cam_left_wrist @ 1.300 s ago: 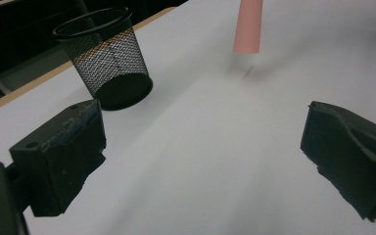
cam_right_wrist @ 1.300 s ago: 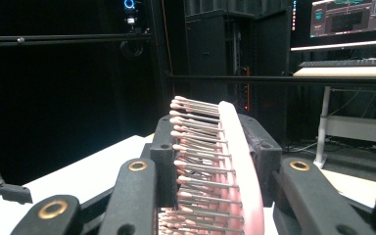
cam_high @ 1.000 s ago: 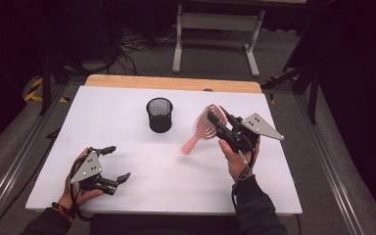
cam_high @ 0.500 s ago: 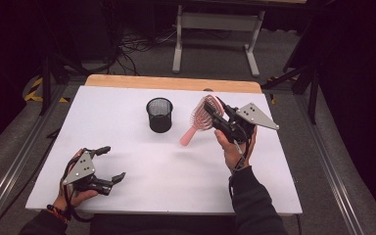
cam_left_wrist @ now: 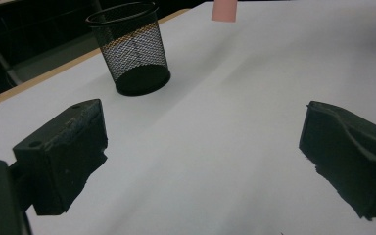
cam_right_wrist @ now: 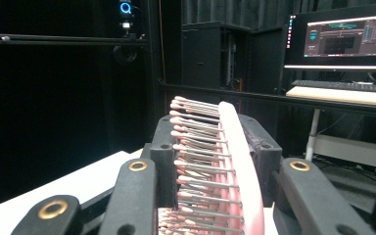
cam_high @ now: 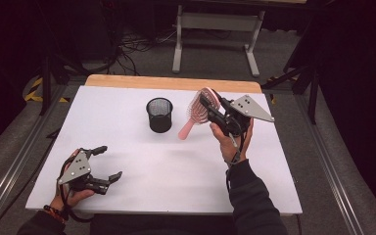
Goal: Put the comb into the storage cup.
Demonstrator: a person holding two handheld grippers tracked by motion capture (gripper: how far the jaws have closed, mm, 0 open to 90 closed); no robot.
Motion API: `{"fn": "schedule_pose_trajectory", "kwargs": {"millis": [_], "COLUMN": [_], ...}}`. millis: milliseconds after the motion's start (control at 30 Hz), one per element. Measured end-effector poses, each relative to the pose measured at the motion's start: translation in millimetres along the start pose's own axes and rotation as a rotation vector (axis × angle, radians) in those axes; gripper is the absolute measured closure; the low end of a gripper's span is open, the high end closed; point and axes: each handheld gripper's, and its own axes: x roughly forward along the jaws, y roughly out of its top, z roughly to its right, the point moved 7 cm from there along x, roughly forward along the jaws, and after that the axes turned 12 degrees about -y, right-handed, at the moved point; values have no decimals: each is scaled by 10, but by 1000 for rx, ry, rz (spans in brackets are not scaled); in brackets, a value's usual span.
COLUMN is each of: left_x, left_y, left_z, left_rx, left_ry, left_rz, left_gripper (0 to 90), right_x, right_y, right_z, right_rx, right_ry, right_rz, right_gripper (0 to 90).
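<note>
A pink hairbrush [cam_high: 196, 113] hangs above the white table, head up and handle slanting down-left toward a black mesh cup [cam_high: 159, 114]. My right gripper [cam_high: 209, 104] is shut on the brush head; in the right gripper view the bristles and pink back of the hairbrush [cam_right_wrist: 210, 161] sit clamped between the two jaws. My left gripper [cam_high: 105, 162] rests near the table's front left corner, open and holding nothing. From the left gripper view the mesh cup [cam_left_wrist: 129, 46] stands upright ahead, and the tip of the brush handle [cam_left_wrist: 223, 11] hangs at the top edge.
The white table [cam_high: 127, 132] has a wooden strip along its far edge [cam_high: 171, 83]. Beyond it stand a metal frame leg [cam_high: 215, 34] and cables on the floor. A desk with a monitor [cam_right_wrist: 340, 41] shows in the right gripper view.
My right gripper has lifted and carried the hairbrush up and away, tipping its head more upright. My left gripper has shifted slightly forward.
</note>
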Motion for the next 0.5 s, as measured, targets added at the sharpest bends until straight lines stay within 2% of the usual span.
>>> {"fn": "schedule_pose_trajectory", "kwargs": {"millis": [167, 500], "left_x": [-32, -14], "left_y": [-14, -18], "left_z": [-1, 6], "left_rx": [-3, -2], "left_ry": [5, 5], "left_rz": [2, -4], "left_gripper": [49, 50], "right_x": [45, 107], "right_y": [87, 207], "right_z": [56, 30], "right_rx": [26, 28], "right_ry": [-26, -19], "right_rz": [11, 39], "right_gripper": [644, 644]}}
